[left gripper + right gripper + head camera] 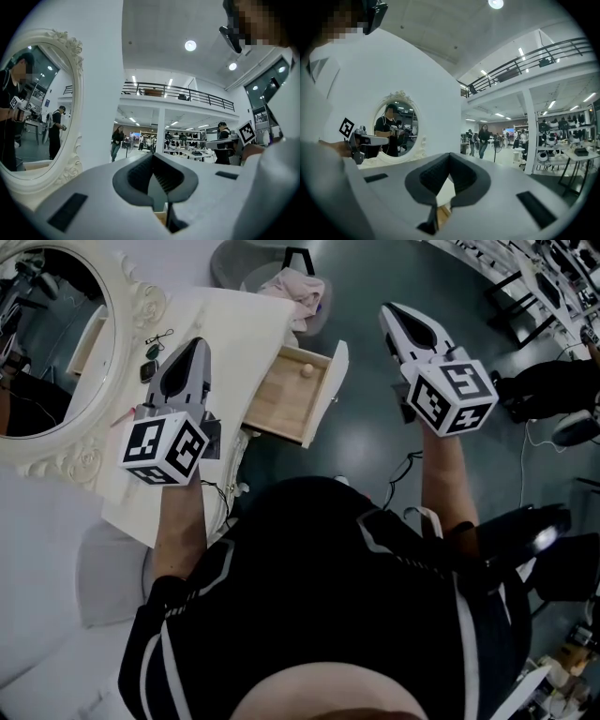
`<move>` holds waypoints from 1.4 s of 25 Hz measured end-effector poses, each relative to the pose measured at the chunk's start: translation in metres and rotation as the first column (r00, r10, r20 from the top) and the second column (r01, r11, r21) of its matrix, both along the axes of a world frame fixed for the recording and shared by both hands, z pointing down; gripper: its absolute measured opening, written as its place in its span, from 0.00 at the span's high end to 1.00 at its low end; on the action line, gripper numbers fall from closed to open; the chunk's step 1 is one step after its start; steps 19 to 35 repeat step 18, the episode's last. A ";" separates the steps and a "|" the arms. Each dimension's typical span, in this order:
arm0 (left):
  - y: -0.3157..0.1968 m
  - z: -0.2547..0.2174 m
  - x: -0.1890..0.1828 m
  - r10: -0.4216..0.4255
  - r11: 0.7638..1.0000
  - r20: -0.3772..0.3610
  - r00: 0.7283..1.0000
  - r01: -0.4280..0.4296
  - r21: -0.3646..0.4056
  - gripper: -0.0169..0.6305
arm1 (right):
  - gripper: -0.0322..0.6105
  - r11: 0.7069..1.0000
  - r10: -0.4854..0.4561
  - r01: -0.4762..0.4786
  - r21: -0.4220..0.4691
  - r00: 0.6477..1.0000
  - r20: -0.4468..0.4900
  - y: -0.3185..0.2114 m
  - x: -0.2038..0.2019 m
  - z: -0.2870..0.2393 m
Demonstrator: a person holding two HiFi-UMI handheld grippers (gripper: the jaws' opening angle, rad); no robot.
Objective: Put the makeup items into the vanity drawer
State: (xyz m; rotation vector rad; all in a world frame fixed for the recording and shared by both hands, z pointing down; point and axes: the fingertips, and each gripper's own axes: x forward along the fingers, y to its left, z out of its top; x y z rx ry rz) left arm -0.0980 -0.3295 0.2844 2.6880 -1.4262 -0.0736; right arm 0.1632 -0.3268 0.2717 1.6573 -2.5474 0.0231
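Note:
The white vanity table (239,329) carries an oval mirror (56,343) at the left. Its wooden drawer (286,399) stands pulled open to the right, with a small round pale item (306,370) inside. Small dark items (150,369) lie on the tabletop beside the mirror frame. My left gripper (197,341) (153,157) is held level above the table's near part, shut and empty. My right gripper (389,310) (450,155) hovers over the floor to the right of the drawer front, its jaws closed together with nothing between them.
A round seat with pink cloth (300,287) stands beyond the drawer. A white seat (108,577) is at the lower left. Cables (408,465) and dark equipment (548,385) lie on the floor at the right. People walk far off in both gripper views.

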 end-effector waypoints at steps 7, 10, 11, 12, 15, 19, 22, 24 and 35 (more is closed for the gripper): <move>-0.002 -0.002 0.008 0.030 0.999 -0.012 0.999 -0.030 0.021 0.97 | 0.94 0.998 0.053 -0.053 0.023 0.998 -0.026 -0.004 0.006 -0.006; -0.007 0.000 0.008 0.023 1.000 -0.007 1.000 -0.022 0.015 0.97 | 0.94 0.998 0.054 -0.054 0.013 0.999 -0.006 -0.007 0.008 -0.008; -0.007 0.000 0.008 0.025 1.000 -0.004 1.000 -0.025 0.015 0.97 | 0.94 0.999 0.049 -0.049 0.010 0.999 -0.005 -0.007 0.007 -0.008; -0.007 0.000 0.009 0.027 1.000 0.001 1.000 -0.027 0.016 0.97 | 0.94 0.999 0.047 -0.047 0.008 0.999 -0.008 -0.007 0.007 -0.007; -0.008 -0.001 0.011 0.033 0.999 -0.009 0.999 -0.033 0.017 0.97 | 0.94 0.999 0.049 -0.049 0.005 0.999 -0.015 -0.009 0.008 -0.006; -0.009 -0.002 0.011 0.034 0.999 -0.029 0.999 -0.034 0.016 0.97 | 0.94 0.999 0.044 -0.044 0.000 0.999 -0.016 -0.012 0.007 -0.006; -0.009 -0.002 0.011 0.034 0.999 -0.029 0.999 -0.034 0.016 0.97 | 0.94 0.999 0.044 -0.044 0.000 0.999 -0.016 -0.012 0.007 -0.006; -0.009 -0.002 0.011 0.034 0.999 -0.029 0.999 -0.034 0.016 0.97 | 0.94 0.999 0.044 -0.044 0.000 0.999 -0.016 -0.012 0.007 -0.006; -0.009 -0.002 0.011 0.034 0.999 -0.029 0.999 -0.034 0.016 0.97 | 0.94 0.999 0.044 -0.044 0.000 0.999 -0.016 -0.012 0.007 -0.006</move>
